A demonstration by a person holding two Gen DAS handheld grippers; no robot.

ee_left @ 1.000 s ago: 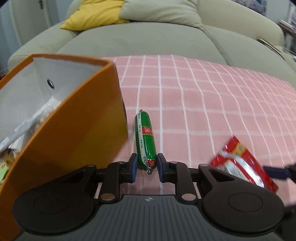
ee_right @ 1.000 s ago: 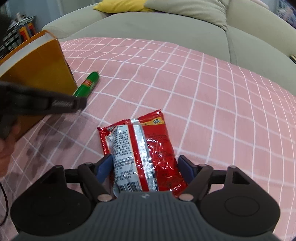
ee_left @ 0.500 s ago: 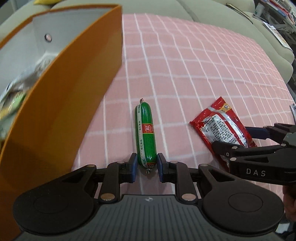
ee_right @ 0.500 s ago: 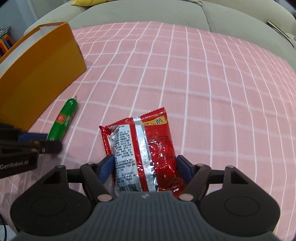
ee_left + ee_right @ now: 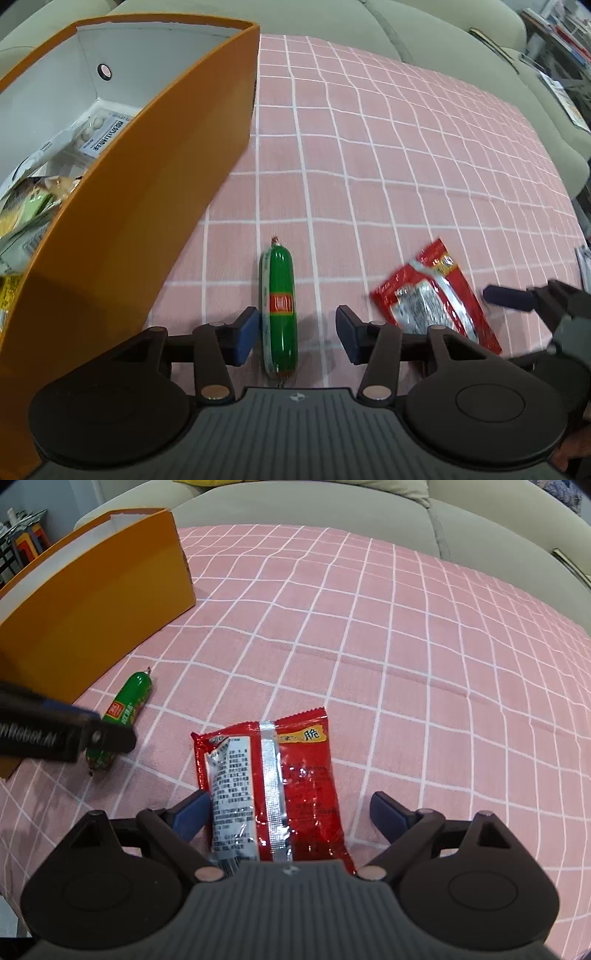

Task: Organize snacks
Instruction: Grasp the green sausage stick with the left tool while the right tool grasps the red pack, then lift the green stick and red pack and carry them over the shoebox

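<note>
I am holding my left gripper [image 5: 295, 341] low over the table [image 5: 406, 155], its pads spread, with the green sausage [image 5: 279, 306] lying lengthwise in the gap. The sausage is sitting off-centre, just beside the left pad and clearly apart from the right one. It is resting on the pink checked cloth, a little way from the wall of the orange box [image 5: 155, 206], which is already holding several packets.

My right gripper [image 5: 290, 812] is likewise spread, straddling the near end of the red snack packet [image 5: 273, 786] that is lying flat, printed back upward. Neither pad is touching it as far as I can tell.

Judgement: both grasps are pending; nothing is being pinched yet.

Notes for doing this well:
- Left: I am thinking a small shift to the left would centre the sausage before closing, otherwise one pad will push it sideways and it may roll. The casing looks smooth and round, so a grip across the middle of its length should be steadier than one at the clipped tail.
- Right: the packet looks thin and slippery. I am planning to keep the pads low at the cloth so they are catching the edges and bunching the film, not sliding over it.
- The two grippers are working near each other; I am minding the clearance between them.
</note>
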